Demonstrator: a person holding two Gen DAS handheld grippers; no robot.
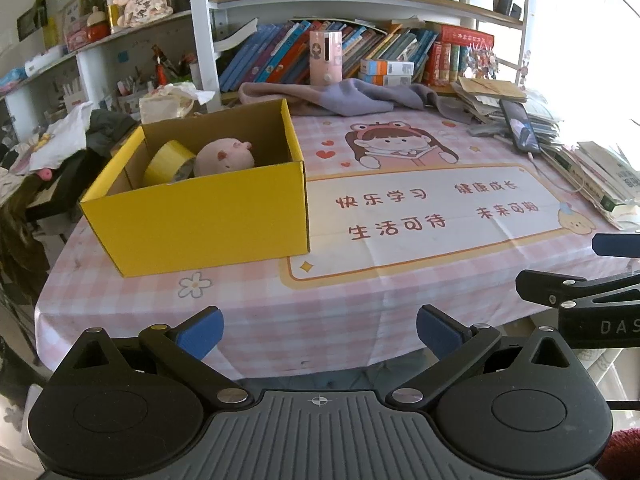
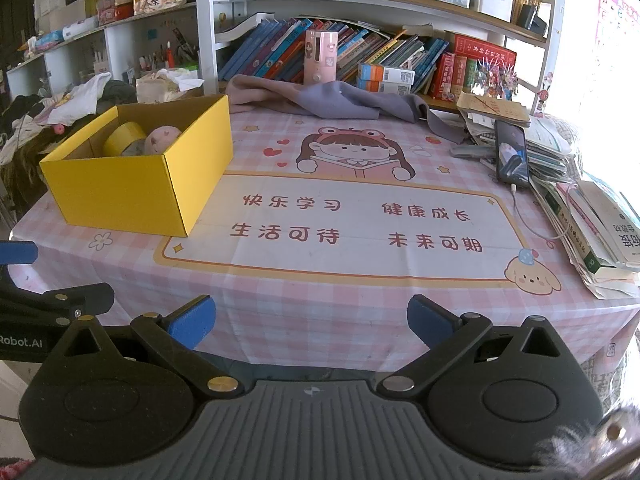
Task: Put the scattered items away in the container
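Observation:
A yellow cardboard box (image 1: 200,216) stands open on the left of the table; it also shows in the right wrist view (image 2: 132,192). Inside it lie a roll of yellow tape (image 1: 168,160) (image 2: 122,138) and a pink plush pig (image 1: 226,156) (image 2: 160,138). My left gripper (image 1: 320,334) is open and empty, held at the table's near edge. My right gripper (image 2: 310,322) is open and empty at the near edge too, to the right of the left one. The right gripper's fingers (image 1: 616,244) show at the right edge of the left wrist view.
A pink checked tablecloth (image 2: 340,300) with a cartoon print covers the table. A grey-purple cloth (image 2: 320,98) lies at the back. A phone (image 2: 512,152) on a cable rests on stacked books and papers (image 2: 592,232) at the right. Bookshelves stand behind; clothes pile at the left.

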